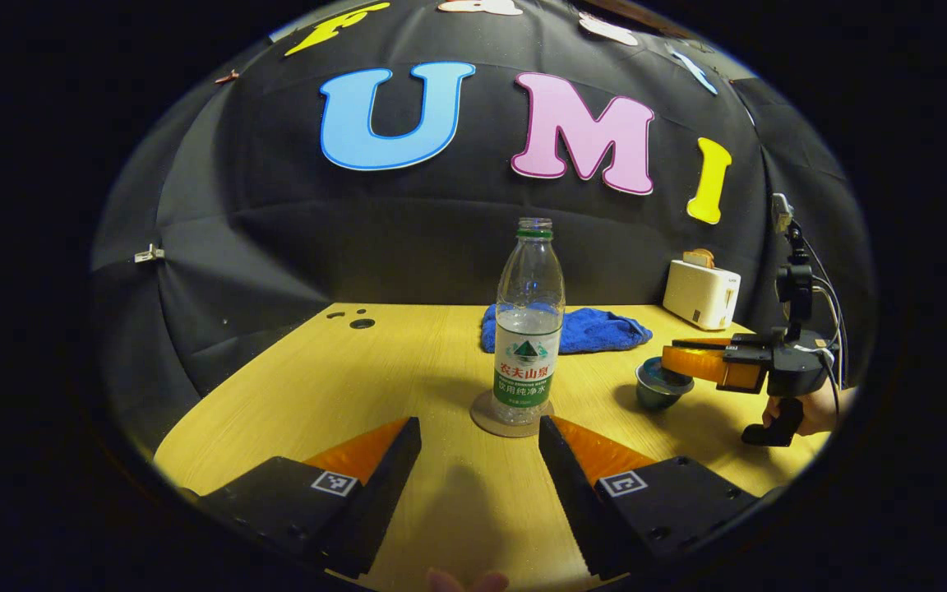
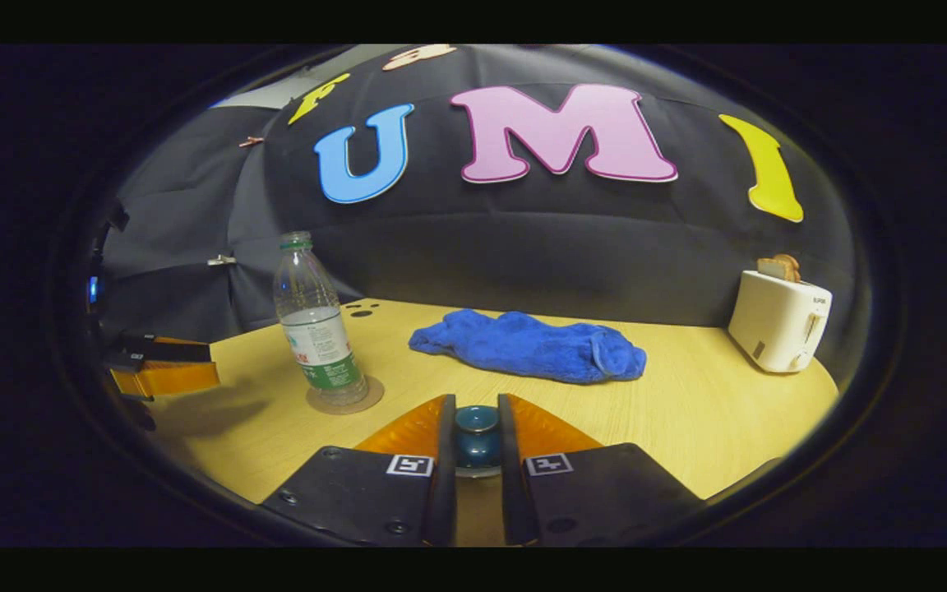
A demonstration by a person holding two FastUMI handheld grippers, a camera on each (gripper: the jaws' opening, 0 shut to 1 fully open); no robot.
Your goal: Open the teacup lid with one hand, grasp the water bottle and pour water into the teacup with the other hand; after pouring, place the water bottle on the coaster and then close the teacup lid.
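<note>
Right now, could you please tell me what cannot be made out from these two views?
1. Teacup contents: left gripper view; the right gripper reaches across its top.
2. Teacup body: right gripper view; the jaws flank the teacup lid and cover what lies below.
3. Coaster middle: both views; the water bottle stands on it.

Clear, glossy plastic for the water bottle (image 1: 528, 329), wrapped in a smooth printed label and seated on a matt, cork-like coaster (image 1: 511, 418). Pale wood-grain worktop (image 1: 342, 386) with a soft satin sheen, under a nubby blue terry cloth (image 2: 529, 344). Glazed, shiny ceramic for the teacup lid (image 2: 477, 430); smooth cream plastic on the toaster (image 2: 778, 321).
</note>
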